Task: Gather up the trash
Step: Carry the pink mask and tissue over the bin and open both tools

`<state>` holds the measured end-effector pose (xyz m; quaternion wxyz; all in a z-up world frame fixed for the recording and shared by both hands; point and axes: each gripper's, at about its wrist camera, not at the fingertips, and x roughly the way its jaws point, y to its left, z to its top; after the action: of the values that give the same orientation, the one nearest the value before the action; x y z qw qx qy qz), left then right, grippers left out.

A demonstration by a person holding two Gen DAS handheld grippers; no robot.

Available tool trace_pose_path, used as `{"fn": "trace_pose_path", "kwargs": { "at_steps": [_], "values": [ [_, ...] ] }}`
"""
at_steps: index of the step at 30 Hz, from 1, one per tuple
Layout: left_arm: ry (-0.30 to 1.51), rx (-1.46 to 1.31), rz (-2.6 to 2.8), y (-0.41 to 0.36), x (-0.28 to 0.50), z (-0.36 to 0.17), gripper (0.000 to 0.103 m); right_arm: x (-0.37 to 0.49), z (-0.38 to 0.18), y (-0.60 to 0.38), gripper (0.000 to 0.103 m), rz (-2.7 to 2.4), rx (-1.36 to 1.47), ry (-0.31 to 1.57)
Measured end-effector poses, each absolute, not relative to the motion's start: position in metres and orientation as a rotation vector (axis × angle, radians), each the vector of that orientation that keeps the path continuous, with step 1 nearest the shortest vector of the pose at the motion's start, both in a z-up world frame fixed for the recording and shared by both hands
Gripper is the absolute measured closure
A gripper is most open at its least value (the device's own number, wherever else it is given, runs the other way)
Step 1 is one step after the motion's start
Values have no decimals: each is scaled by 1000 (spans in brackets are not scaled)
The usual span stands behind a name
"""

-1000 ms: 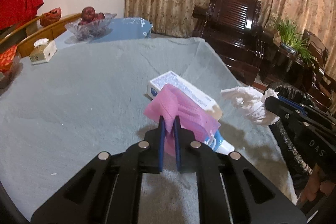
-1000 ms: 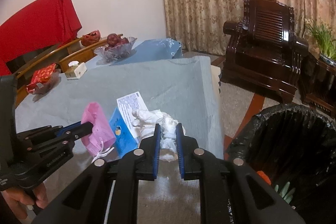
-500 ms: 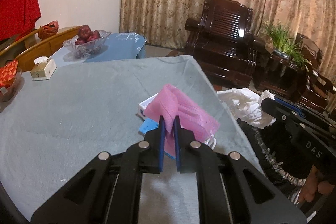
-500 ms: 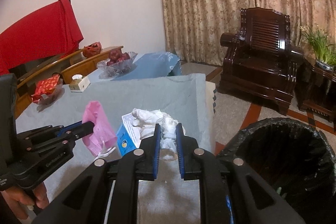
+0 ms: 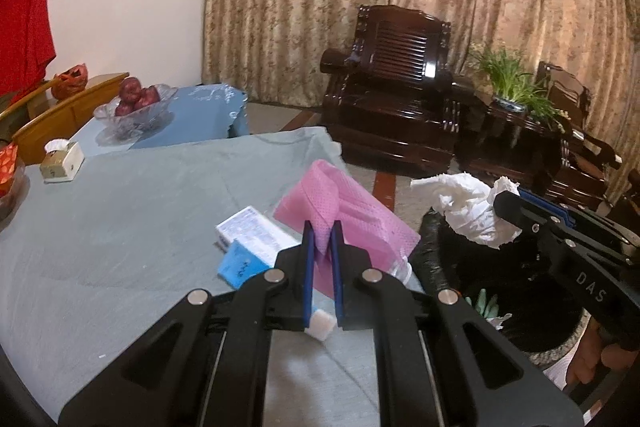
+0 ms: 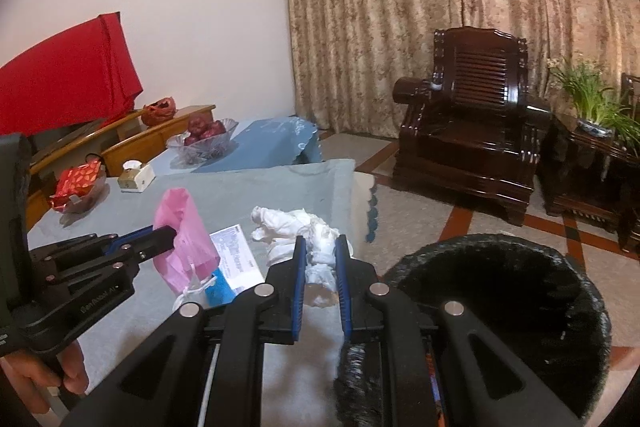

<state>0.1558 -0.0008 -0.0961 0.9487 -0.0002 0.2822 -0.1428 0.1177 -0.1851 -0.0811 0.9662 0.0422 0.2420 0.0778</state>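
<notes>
My left gripper (image 5: 321,227) is shut on a pink face mask (image 5: 352,223), held above the right edge of the grey-clothed table (image 5: 120,227). In the right wrist view the mask (image 6: 184,247) hangs from that gripper (image 6: 170,231), its white ear loop dangling. My right gripper (image 6: 320,243) is shut on a crumpled white tissue (image 6: 296,227), also seen at the right of the left wrist view as a white wad (image 5: 468,207) in the other gripper (image 5: 504,201). A black-lined trash bin (image 6: 500,303) stands on the floor beside the table, its opening (image 5: 516,299) below the tissue.
A white and blue carton (image 5: 252,243) lies on the table under the mask. Farther back sit a tissue box (image 5: 62,161), a glass bowl of red fruit (image 5: 136,103) and a red snack bowl (image 6: 78,183). A dark wooden armchair (image 6: 476,123) and a potted plant (image 6: 596,107) stand beyond.
Both grippers have risen and moved right toward the bin, carrying the mask and tissue. The carton now lies lower and partly hidden; the bin fills more of both views.
</notes>
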Motion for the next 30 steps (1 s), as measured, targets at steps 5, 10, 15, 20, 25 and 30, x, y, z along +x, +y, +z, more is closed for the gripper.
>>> {"fn": "trace_pose_path", "kwargs": {
  "at_steps": [5,10,15,20,25,30],
  "values": [
    [570,-1,-329,-18,154,-93,96,108,-78,-206,89,113,93,482],
    [567,11,-385,-44,150,-93,96,98,-76,-230,89,58,100,479],
    [569,32,-446,-71,146,-96,96,87,-77,-256,89,0,111,479],
    [575,48,-500,-98,142,-102,96,75,-81,-285,89,-58,120,485],
    [583,64,-548,-125,141,-108,96,66,-87,-306,89,-104,127,499],
    [591,81,-583,-147,141,-116,96,60,-93,-323,89,-142,140,509]
  ]
}}
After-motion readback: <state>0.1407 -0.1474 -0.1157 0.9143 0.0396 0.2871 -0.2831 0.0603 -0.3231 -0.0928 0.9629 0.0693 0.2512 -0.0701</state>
